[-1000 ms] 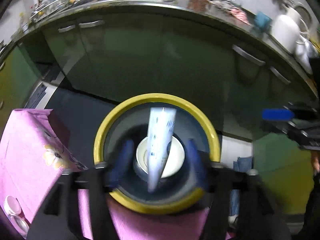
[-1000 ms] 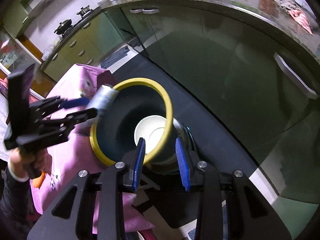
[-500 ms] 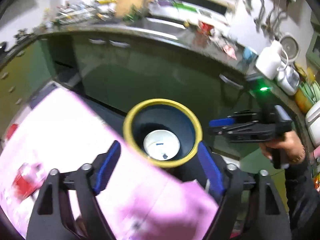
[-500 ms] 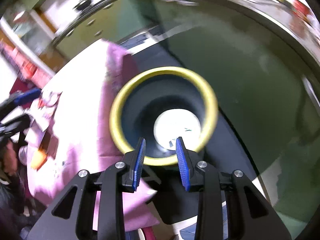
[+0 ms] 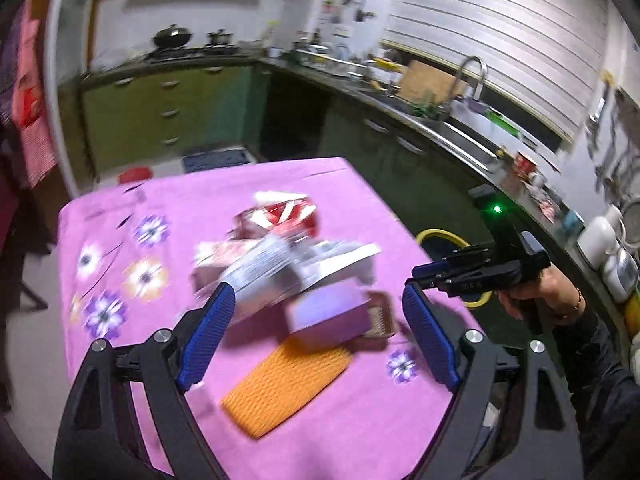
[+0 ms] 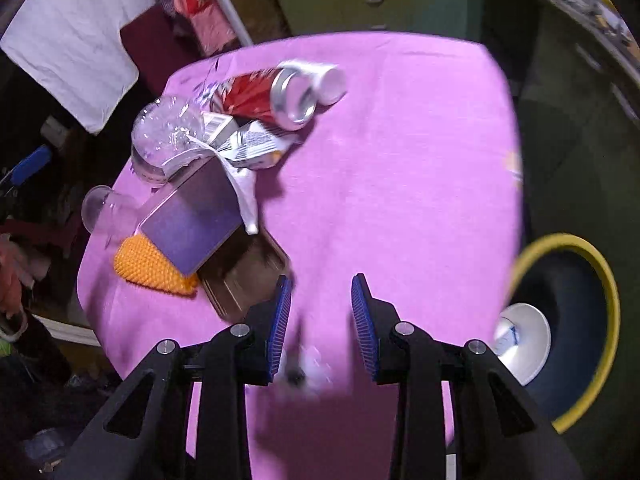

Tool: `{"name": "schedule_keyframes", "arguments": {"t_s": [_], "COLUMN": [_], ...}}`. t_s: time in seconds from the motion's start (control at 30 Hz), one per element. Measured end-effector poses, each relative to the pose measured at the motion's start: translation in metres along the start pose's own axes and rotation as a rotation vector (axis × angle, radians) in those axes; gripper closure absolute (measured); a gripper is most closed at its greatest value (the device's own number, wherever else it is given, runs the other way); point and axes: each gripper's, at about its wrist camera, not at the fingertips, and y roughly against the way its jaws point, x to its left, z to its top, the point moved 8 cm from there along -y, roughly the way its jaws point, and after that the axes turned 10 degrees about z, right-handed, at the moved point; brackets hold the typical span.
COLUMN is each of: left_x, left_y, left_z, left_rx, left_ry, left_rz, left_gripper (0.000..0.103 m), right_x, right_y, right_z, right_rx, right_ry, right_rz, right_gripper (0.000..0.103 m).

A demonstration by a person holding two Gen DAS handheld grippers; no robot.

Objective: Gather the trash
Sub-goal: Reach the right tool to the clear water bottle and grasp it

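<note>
A pile of trash lies on the pink tablecloth [image 6: 400, 160]: a red can [image 6: 260, 96], a clear plastic bottle [image 6: 168, 136], crumpled wrappers [image 6: 248, 144] and a purple box [image 6: 192, 220]. My left gripper [image 5: 316, 320] hovers before the pile, its jaws opening with nothing between them. My right gripper [image 6: 320, 292] hangs over bare cloth with a narrow gap between its pads and nothing in it. The same right gripper [image 5: 440, 272] shows in the left wrist view, held in a hand. The yellow-rimmed bin [image 6: 600, 264] stands off the table's edge with a white cup [image 6: 524, 340] inside.
An orange knitted mat [image 6: 152, 264] and an open metal tin [image 6: 248, 276] lie by the purple box. Green kitchen cabinets [image 5: 160, 112] and a counter with a sink [image 5: 460, 128] run behind the table. Cloths [image 6: 72, 40] hang beyond the table's far side.
The white tube that my left gripper held over the bin is gone from its jaws, which stand wider. Both views have swung from the bin to the table and its trash pile.
</note>
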Motion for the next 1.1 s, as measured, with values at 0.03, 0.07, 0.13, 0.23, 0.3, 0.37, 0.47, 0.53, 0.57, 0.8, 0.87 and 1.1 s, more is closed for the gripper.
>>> {"name": "schedule_keyframes", "arguments": {"t_s": [0.03,0.07,0.13,0.23,0.3,0.37,0.47,0.53,0.57,0.8,0.87,1.1], "left_x": [0.006,0.012,0.022,0.037,0.047,0.051,0.054,0.054,0.054,0.067,0.073,0.084], "left_y": [0.001,0.002,0.002,0.003,0.004,0.005,0.010,0.013,0.016,0.030,0.032,0.026], "left_z": [-0.004,-0.008,-0.013,-0.020,-0.024,-0.024,-0.024,-0.024,-0.025,-0.030,-0.028,-0.031], "left_rx": [0.001,0.005,0.011,0.016,0.016,0.011,0.002,-0.001,0.000,-0.006,-0.009,0.008], "left_ry": [0.011,0.022,0.036,0.057,0.060,0.058,0.063,0.064,0.063,0.057,0.071,0.097], "left_rz": [0.011,0.021,0.027,0.032,0.035,0.042,0.040,0.032,0.028,0.058,0.060,0.043], "left_gripper": [0.022,0.022,0.022,0.022,0.021,0.022,0.021,0.021,0.021,0.021,0.019,0.018], "right_x": [0.001,0.003,0.009,0.008,0.015,0.037,0.090,0.120,0.130,0.174,0.177,0.189], "right_y": [-0.007,-0.014,-0.022,-0.011,0.011,0.027,0.026,0.014,0.008,-0.050,-0.074,-0.131], "right_z": [0.001,0.003,0.006,0.018,0.036,0.053,0.072,0.084,0.093,0.111,0.113,0.106], "right_rx": [0.013,0.027,0.045,0.006,-0.058,-0.094,-0.023,0.059,0.090,0.405,0.488,0.758], "right_ry": [0.003,0.009,0.026,0.055,0.098,0.162,0.397,0.530,0.579,0.859,0.886,0.950], "right_rz": [0.006,0.004,0.007,-0.068,-0.098,-0.020,0.059,0.089,0.089,0.005,-0.023,-0.048], "right_gripper": [0.071,0.071,0.071,0.071,0.070,0.062,0.033,0.033,0.033,0.033,0.033,0.034]}}
